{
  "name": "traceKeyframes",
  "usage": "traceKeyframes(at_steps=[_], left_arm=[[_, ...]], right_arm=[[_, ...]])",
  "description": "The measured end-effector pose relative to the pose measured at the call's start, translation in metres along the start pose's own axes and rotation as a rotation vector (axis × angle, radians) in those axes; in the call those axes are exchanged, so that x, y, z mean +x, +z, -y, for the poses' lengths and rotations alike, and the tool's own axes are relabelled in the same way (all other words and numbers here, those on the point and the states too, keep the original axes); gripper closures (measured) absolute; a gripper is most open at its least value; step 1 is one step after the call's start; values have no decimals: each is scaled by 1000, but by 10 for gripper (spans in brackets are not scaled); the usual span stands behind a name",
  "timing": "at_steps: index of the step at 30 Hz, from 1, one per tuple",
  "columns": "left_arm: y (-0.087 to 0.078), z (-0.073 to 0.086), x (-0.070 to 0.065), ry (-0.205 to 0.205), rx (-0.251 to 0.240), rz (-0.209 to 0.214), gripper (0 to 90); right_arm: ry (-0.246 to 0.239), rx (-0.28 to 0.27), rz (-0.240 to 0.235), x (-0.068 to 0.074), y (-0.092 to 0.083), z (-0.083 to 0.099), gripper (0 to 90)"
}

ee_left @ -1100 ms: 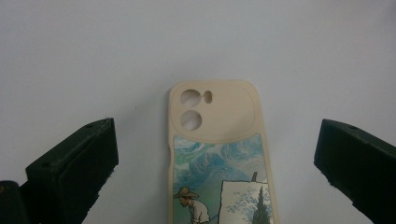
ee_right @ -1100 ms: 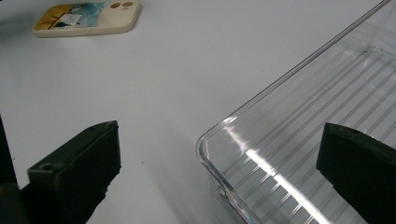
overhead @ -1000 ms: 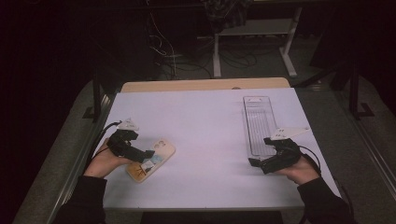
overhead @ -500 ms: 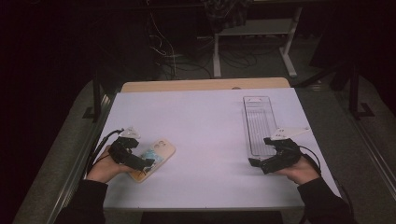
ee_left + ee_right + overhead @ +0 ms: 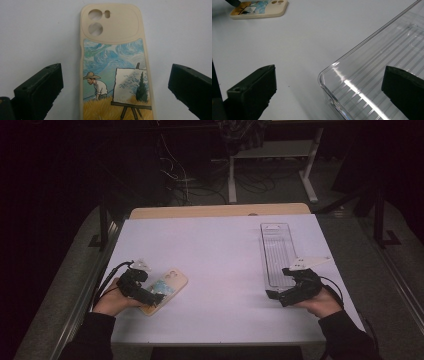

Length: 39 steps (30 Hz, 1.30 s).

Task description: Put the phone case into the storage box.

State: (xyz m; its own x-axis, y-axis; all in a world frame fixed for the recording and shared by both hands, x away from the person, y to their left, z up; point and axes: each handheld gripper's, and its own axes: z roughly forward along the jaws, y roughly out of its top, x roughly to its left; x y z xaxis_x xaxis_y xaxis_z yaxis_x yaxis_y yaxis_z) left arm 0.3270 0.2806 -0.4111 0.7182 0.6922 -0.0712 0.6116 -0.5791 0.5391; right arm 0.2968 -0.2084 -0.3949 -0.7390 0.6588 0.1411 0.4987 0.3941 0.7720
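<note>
On the near left part of the white bench (image 5: 215, 250) lies a cream phone case (image 5: 165, 289), flat and turned at a slant, its back up with a painted scene of a man in a straw hat beside an easel under a swirling blue sky. Over its near end sits the left claw (image 5: 150, 298), held in the person's left hand (image 5: 112, 301). From the left gripper view the phone case (image 5: 115, 67) runs up the middle between the two black jaws, which stand wide apart with bare bench on each side, gripping nothing. Across the bench, well apart, the right claw (image 5: 276, 295) rests in the right hand (image 5: 320, 304) just at the near end of a long clear plastic tray (image 5: 276, 251) that lies lengthwise on the right side. From the right gripper view its jaws are likewise spread wide and empty, one on either side of the ribbed tray's (image 5: 384, 75) rounded near corner, with the phone case (image 5: 259, 9) far off at the top left.
</note>
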Motion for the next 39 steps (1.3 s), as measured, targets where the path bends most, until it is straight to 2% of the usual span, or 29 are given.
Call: traceKeyframes(at_steps=[16,23,29,32,39], left_arm=[[12,2,-2,4,61,6,0],[20,4,-3,26,104,-10,0],[22,4,-5,37,116,-18,0],[24,5,-6,50,134,-41,0],[26,5,-6,57,150,-48,0]], right_arm=[[0,3,1,0,0,0,0],[4,5,2,1,1,0,0],[0,5,0,1,1,0,0],[5,7,0,1,1,0,0],[0,5,-1,0,1,0,0]])
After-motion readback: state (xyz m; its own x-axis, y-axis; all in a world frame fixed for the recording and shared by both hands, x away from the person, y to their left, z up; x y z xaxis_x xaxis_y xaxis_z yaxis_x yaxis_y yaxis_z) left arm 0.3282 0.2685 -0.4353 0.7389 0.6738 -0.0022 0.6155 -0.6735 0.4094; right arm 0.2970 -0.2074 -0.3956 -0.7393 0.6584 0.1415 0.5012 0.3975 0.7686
